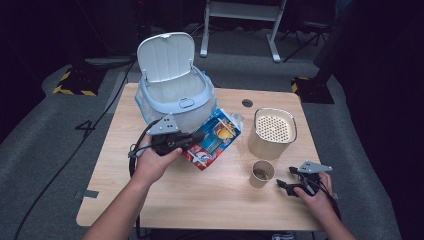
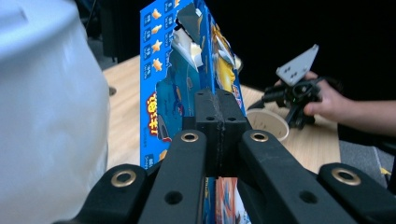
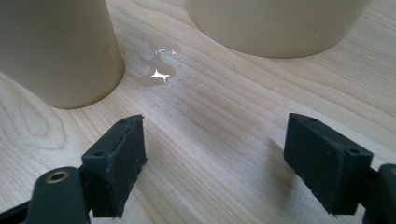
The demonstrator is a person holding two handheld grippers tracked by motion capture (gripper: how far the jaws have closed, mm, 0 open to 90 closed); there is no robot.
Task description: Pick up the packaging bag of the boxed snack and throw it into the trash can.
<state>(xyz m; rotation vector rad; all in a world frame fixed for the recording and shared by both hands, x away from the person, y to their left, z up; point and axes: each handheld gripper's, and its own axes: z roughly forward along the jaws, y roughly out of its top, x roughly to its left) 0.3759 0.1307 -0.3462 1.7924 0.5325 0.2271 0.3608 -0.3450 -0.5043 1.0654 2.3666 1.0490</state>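
High view: small cup (image 1: 262,173) holds brown bits beside perforated canister (image 1: 272,133).

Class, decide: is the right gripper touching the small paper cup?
Apart. The right gripper view shows bare table between the right gripper and the small paper cup.

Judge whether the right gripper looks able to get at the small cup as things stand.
Probably yes: the right gripper is open and low on the table beside the small cup, with bare wood between them.

The left claw (image 2: 219,126) hides the snack box's (image 2: 187,70) lower part.
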